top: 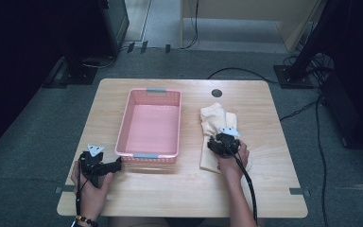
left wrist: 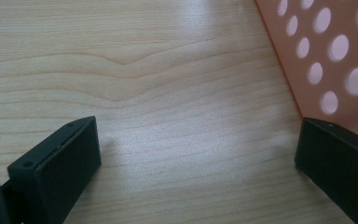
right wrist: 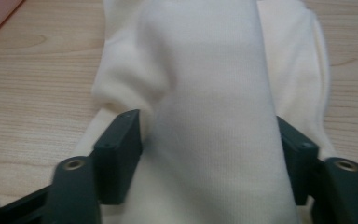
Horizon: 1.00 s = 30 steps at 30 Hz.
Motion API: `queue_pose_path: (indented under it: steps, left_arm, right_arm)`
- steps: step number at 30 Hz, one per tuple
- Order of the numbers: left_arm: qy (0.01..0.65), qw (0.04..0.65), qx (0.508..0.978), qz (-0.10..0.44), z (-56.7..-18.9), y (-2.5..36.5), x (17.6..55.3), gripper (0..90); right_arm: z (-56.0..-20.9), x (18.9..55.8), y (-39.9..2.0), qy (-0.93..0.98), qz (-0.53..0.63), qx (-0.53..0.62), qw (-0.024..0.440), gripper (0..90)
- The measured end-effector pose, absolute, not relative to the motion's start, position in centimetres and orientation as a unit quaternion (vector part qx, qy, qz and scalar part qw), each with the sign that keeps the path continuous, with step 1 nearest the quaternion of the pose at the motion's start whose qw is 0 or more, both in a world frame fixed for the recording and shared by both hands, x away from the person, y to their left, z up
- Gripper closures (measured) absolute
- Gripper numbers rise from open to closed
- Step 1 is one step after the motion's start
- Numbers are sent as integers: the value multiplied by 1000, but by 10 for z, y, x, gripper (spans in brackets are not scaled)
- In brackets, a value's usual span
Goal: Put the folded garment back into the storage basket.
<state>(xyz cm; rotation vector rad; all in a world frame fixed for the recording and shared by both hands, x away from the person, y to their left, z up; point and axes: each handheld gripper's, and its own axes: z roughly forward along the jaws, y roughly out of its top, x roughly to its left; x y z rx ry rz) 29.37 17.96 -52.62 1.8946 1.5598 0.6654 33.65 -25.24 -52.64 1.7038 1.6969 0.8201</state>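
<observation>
A cream cloth [top: 215, 118] lies folded on the right half of the wooden table [top: 179, 189]. My right gripper [top: 220, 139] sits over its near part. In the right gripper view the two black jaws press on either side of a raised fold of the cloth [right wrist: 214, 70], so my right gripper [right wrist: 209, 135] is shut on it. My left gripper [top: 117, 166] rests low at the near left, pointing toward the near left corner of a pink perforated basket [top: 123, 127]. Its jaws [left wrist: 198, 144] stand wide apart over bare wood, with the basket wall [left wrist: 326, 56] just beside the right jaw.
The pink basket stands empty in the middle of the table. A dark round cable hole [top: 217, 92] lies at the far edge. Cables [top: 246, 71] run on the grey floor behind the table, and dark stands flank it.
</observation>
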Motion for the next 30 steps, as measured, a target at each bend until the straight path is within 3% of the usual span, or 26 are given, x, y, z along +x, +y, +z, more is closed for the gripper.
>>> queue_pose_path:
  steps: [8, 19, 30]
  left_arm:
    - [586, 295, 712, 250, -526, 180, 294, 1]
    - [586, 295, 712, 250, -526, 180, 294, 1]
    - [586, 295, 712, 250, -526, 180, 294, 1]
  right_arm:
    - [-527, 333, -258, 611, 316, 658, 306, 595]
    - [-527, 331, -258, 620, 313, 650, 309, 604]
    - [-523, 328, -265, 613, 333, 655, 290, 669]
